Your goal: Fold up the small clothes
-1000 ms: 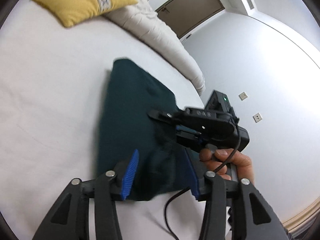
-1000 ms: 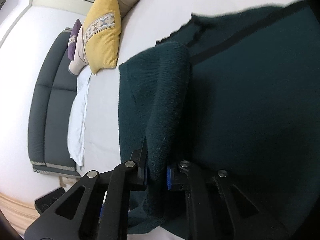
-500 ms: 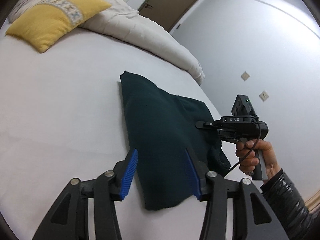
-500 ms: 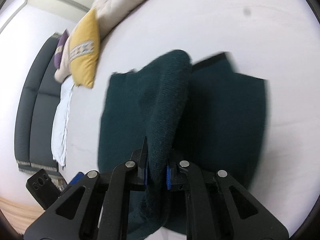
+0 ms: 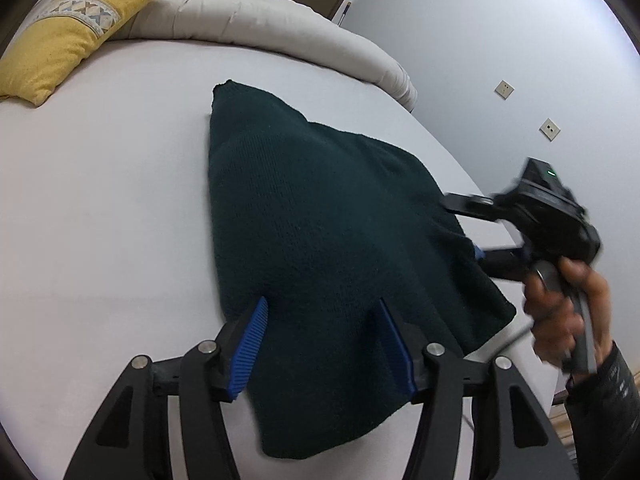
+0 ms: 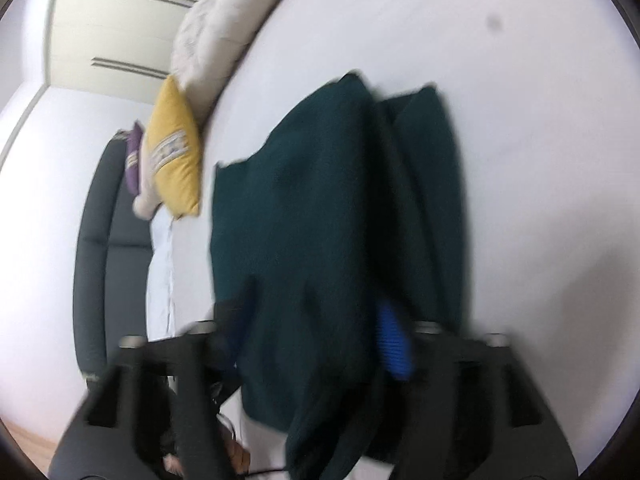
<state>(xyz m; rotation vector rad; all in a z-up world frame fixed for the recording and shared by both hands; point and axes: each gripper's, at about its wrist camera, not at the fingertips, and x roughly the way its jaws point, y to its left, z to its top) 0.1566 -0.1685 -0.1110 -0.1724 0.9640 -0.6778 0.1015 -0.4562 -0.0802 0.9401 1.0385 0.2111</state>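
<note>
Dark green sweater folded on the white bed, near its right edge; left gripper fingers spreading, nothing pinched; right gripper fingers spreading too, sweater fold loose between them; yellow pillow at far corner

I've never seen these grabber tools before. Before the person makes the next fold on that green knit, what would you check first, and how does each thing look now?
1. Right gripper letting go: ok, jaws opening, knit between them.
2. Left gripper free: ok, jaws opening, pads off the cloth.
3. Knit lying flat on the bed: cannot tell, right view is blurred.
4. Fold edges lined up: cannot tell.
5. Pillow out of the way: ok.
</note>
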